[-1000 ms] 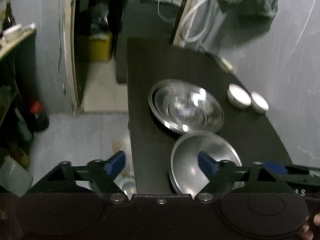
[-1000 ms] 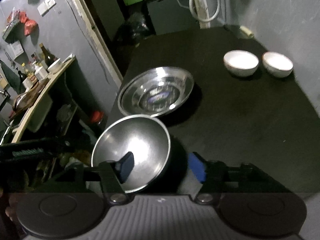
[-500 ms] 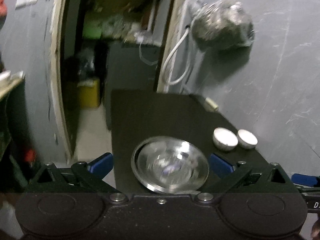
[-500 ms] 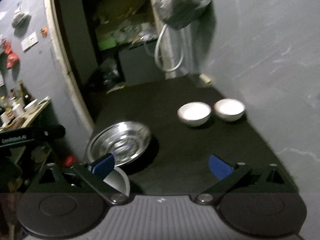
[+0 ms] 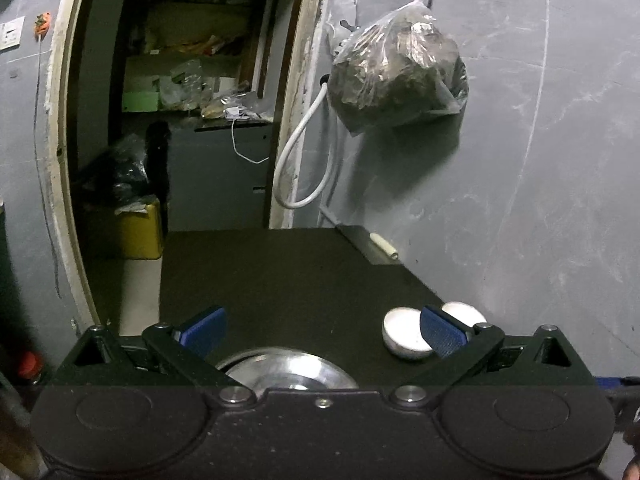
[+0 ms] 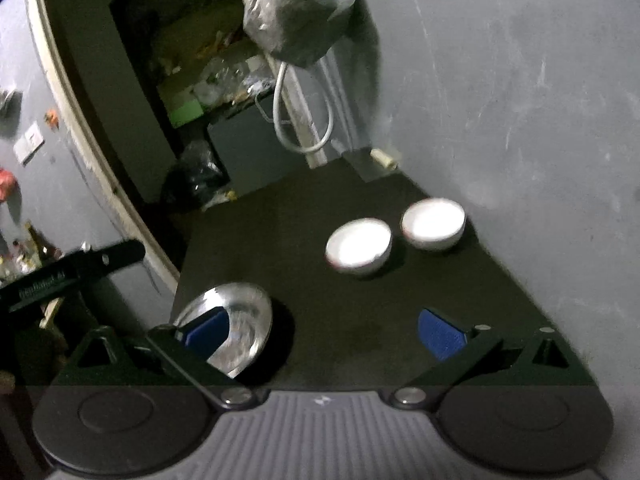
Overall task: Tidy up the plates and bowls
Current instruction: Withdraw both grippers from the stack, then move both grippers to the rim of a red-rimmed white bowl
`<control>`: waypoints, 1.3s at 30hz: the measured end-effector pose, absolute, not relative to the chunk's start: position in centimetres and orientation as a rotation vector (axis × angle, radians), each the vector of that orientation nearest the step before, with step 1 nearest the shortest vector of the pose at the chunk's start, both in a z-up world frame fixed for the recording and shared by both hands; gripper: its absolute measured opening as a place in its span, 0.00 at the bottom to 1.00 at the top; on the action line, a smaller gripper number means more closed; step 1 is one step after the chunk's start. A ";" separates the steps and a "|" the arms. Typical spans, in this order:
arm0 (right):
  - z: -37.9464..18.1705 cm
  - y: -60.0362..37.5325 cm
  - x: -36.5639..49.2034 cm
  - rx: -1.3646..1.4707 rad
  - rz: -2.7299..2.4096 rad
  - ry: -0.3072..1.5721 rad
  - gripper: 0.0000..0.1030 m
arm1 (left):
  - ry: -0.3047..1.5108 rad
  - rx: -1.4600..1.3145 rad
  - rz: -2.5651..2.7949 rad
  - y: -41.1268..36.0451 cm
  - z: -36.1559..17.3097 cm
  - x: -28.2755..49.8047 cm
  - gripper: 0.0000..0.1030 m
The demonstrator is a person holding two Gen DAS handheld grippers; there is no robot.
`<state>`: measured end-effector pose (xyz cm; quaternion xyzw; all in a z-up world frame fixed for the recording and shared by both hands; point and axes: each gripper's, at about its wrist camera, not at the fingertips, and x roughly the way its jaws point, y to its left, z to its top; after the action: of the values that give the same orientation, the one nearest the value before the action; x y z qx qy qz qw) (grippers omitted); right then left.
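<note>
Right wrist view: both grippers, right and left, gape wide and empty, two white bowls upright ahead, steel plate behind the left finger.

Two white bowls and one steel plate.

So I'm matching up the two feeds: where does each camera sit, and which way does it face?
Left wrist: on the left gripper, facing along the black table toward the doorway; open blue-padded fingers show.
Right wrist: on the right gripper, angled toward the wall; open fingers show.
Shared: steel plate, two white bowls, hanging bag.
</note>
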<state>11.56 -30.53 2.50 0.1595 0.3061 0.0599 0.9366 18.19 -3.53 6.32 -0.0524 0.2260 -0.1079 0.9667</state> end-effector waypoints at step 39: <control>-8.6 -36.0 30.9 0.475 0.057 0.893 0.99 | 0.898 -0.016 -0.359 -14.1 -5.2 39.9 0.97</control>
<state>30.93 -36.01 -8.64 0.2277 0.4278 0.0272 0.8743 39.89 -14.10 -5.22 -0.0078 0.4318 -0.1726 0.8853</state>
